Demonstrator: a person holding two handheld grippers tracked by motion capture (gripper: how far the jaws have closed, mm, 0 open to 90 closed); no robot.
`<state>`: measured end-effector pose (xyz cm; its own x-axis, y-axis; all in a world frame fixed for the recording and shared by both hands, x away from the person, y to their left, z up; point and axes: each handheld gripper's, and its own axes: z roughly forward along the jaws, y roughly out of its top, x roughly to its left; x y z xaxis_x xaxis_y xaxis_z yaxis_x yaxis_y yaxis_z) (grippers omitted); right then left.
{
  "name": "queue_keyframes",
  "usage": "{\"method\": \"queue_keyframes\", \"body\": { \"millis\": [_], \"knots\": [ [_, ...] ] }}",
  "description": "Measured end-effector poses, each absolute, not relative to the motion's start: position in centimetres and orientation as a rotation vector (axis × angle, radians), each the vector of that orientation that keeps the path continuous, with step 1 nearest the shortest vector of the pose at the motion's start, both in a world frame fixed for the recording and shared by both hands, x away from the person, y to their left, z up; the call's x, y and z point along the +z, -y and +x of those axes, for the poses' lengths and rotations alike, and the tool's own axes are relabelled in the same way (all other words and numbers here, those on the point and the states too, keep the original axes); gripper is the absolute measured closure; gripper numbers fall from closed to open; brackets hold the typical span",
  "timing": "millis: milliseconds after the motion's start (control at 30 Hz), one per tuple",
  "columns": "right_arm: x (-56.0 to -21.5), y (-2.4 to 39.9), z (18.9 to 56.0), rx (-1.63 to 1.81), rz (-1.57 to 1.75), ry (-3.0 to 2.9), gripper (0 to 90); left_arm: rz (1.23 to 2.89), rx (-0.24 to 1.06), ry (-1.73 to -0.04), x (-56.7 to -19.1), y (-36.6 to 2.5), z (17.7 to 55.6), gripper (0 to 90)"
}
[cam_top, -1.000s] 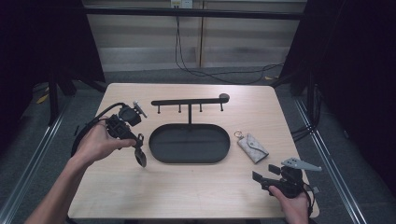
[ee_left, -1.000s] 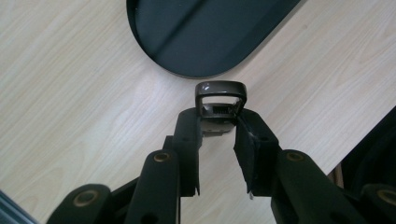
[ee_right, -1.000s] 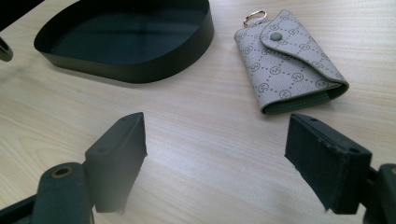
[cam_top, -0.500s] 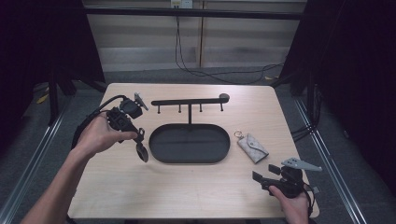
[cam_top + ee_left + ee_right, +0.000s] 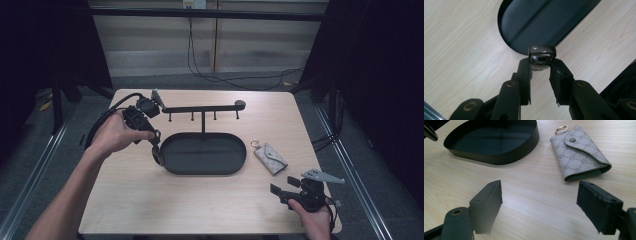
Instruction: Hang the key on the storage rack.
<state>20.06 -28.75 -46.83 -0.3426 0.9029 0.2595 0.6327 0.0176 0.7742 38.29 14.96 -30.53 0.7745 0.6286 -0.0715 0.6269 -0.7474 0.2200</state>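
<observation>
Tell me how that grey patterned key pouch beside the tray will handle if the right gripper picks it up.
The key pouch looks like soft folded fabric with a snapped flap, so it would probably flex rather than stay stiff. Lying flat, it seems unlikely to roll. Its metal ring may dangle once lifted. The right gripper stands open, short of it.

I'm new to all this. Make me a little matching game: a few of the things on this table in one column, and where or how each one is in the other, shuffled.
Things
1. small dark object
2. key pouch
3. oval tray
4. right gripper

Where or how
A. lying flat on the table, snap flap closed, ring at one end
B. jaws wide apart, nothing between them
C. clamped at the tips of the left gripper, by the tray's rim
D. black, in the middle of the table, at the foot of the hook rack

Pairs: 1-C, 2-A, 3-D, 4-B
</observation>
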Motion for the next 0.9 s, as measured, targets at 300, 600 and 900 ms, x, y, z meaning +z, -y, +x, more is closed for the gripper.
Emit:
{"method": "queue_keyframes", "body": {
  "millis": [300,600,900],
  "knots": [
    [-46.8,28.8,20.0,1.242,1.574,-1.999,20.3,2.734,0.017,-1.002,-29.9,-13.6,39.8,70.8],
    [-46.8,28.8,20.0,1.248,1.569,-2.006,20.2,2.719,0.005,-1.035,-30.1,-12.7,41.3,70.8],
    [-46.8,28.8,20.0,1.256,1.567,-2.010,20.3,2.745,0.035,-1.071,-30.7,-11.4,42.6,70.8]
  ]
}}
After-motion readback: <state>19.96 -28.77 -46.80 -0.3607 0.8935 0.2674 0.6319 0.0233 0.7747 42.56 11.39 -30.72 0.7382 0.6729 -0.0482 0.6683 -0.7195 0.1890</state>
